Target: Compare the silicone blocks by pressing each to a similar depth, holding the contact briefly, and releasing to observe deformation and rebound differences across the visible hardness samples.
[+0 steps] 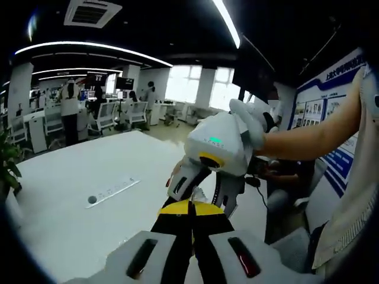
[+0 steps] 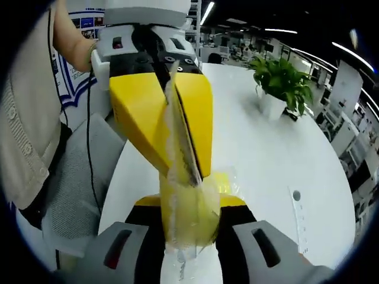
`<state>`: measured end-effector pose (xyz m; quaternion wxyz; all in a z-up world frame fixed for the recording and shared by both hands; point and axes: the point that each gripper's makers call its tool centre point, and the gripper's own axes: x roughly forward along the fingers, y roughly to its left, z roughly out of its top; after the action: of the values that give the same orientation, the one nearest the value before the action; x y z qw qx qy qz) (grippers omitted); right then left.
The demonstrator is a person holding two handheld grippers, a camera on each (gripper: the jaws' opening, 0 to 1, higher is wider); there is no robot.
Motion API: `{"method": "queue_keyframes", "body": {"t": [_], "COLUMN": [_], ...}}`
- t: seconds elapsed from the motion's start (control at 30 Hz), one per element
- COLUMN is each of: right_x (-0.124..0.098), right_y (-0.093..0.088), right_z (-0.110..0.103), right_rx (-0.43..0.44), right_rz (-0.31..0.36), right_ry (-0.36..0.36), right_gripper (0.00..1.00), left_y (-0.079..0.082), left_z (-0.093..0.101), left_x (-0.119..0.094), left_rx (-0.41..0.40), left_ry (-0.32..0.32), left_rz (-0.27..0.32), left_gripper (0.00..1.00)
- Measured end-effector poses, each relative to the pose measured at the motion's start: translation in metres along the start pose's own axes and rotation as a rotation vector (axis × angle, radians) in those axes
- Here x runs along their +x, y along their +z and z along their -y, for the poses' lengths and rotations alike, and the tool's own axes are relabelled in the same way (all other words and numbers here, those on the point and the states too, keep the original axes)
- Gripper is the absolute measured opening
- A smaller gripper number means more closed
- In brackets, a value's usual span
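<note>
Both grippers meet over the near edge of a white table. In the right gripper view, the right gripper has its yellow jaws closed on a clear bag with something yellowish inside; whether that is a silicone block I cannot tell. The left gripper comes down from 12 o'clock, its broad yellow jaws pinched on the same bag's upper part.

In the left gripper view, the left gripper's jaws are narrow, tips together, at 6 o'clock, and the right gripper hangs just beyond them, held by a gloved hand.

On the table, a cable slot sits at 9 o'clock and a potted plant at 1 o'clock in the right gripper view. Around it lies an open office with desks, chairs, ceiling light strips and a blue wall poster.
</note>
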<state>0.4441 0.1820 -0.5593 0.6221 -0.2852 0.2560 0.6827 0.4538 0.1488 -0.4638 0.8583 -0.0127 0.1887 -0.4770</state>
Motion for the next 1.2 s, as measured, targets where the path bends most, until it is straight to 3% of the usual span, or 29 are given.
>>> {"method": "queue_keyframes", "body": {"t": [0.33,0.43,0.47,0.6,1.03,1.2], "right_x": [-0.005,-0.006,-0.006,-0.007,-0.01,-0.01], "right_y": [-0.003,-0.003,-0.005,-0.005,-0.01,-0.011], "right_z": [-0.007,-0.004,-0.009,-0.011,-0.013,-0.008], "right_rx": [-0.011,-0.089,-0.052,-0.053,-0.052,-0.078], "right_rz": [-0.021,-0.017,-0.024,-0.025,-0.039,-0.042], "right_ry": [0.019,-0.017,0.007,0.014,0.015,-0.031], "right_gripper": [0.17,0.17,0.16,0.15,0.16,0.19], "left_y": [0.001,0.0,0.0,0.0,-0.001,-0.001], "left_z": [0.006,0.009,0.01,0.012,0.016,0.016], "left_x": [0.002,0.003,0.003,0.003,0.006,0.006], "left_rx": [0.018,0.021,0.024,0.036,0.047,0.05], "left_ry": [-0.015,-0.021,-0.023,-0.024,-0.025,-0.018], "left_rz": [-0.005,-0.006,-0.007,-0.015,-0.027,-0.029], "left_gripper": [0.0,0.0,0.0,0.0,0.0,0.0]}}
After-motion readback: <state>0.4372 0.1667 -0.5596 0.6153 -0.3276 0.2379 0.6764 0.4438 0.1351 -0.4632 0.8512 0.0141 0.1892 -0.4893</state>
